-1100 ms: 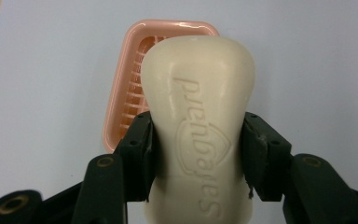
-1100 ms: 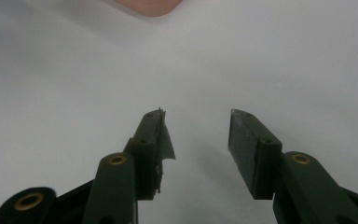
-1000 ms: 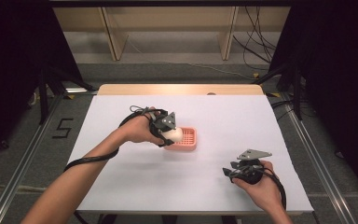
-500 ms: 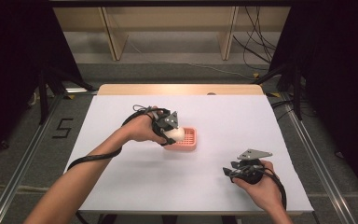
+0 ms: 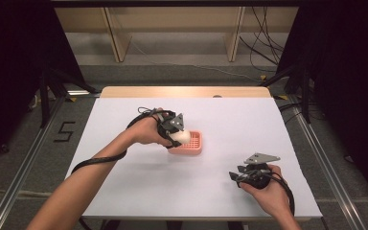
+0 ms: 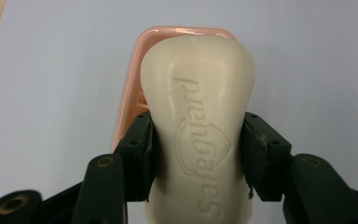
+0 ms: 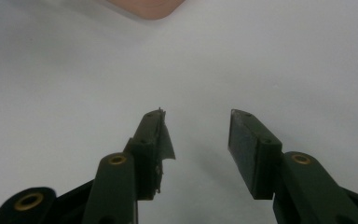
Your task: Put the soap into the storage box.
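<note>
The left gripper is over the middle of the white table and it has a cream bar of soap pinched between its two black jaws, pads pressed flat against both sides of the bar. In the left gripper view the soap runs straight up toward twelve o'clock, embossed lettering facing us, and the pink soap dish peeks out behind it, its rim showing at the top and down the ten o'clock side. From the high view, the soap sits right at the nine o'clock edge of the dish, over its ridged floor; whether it touches the dish I cannot tell. The person's left forearm comes in from seven o'clock, cable looping around the wrist. Over at about four o'clock from the dish and well apart from it, the right gripper rests low near the front of the table. In the right gripper view its jaws stand apart with nothing between them, bare white table beneath, and a corner of the pink dish at eleven o'clock.
</note>
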`<state>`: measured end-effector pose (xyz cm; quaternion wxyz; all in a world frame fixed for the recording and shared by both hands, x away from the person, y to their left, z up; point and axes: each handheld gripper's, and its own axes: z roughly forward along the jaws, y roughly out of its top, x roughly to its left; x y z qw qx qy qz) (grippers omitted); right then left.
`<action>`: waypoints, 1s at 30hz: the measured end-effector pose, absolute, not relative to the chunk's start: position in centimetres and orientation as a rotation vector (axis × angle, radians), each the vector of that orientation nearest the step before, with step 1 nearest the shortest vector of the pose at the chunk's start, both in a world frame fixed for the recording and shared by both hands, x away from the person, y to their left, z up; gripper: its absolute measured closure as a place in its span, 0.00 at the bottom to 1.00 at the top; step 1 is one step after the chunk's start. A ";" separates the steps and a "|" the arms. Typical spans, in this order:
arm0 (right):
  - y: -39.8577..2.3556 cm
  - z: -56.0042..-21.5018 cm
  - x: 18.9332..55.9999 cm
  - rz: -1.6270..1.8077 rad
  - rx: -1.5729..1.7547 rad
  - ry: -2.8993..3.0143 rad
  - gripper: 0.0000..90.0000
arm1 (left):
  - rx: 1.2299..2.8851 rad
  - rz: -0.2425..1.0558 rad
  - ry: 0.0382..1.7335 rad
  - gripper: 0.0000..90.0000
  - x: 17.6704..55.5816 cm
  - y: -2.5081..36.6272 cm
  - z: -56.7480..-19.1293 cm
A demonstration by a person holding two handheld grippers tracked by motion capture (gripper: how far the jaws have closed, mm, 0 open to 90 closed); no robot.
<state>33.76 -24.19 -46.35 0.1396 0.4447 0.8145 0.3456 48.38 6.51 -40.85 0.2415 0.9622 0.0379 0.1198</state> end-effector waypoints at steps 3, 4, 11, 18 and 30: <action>-24.2 -46.3 33.8 0.996 1.287 2.359 0.63 | 2.633 0.331 0.104 0.55 48.4 6.4 -40.9; -24.3 -46.3 33.8 0.993 1.276 2.358 0.63 | 2.633 0.331 0.104 0.55 48.4 6.4 -40.9; -24.2 -46.2 33.7 0.996 1.297 2.358 0.63 | 2.629 0.331 0.109 0.55 48.7 6.2 -41.0; -24.2 -46.2 33.7 0.998 1.299 2.359 0.63 | 2.632 0.336 0.114 0.55 49.0 6.1 -41.2; -24.2 -46.2 33.7 0.998 1.298 2.361 0.63 | 2.636 0.334 0.111 0.55 49.2 5.7 -41.2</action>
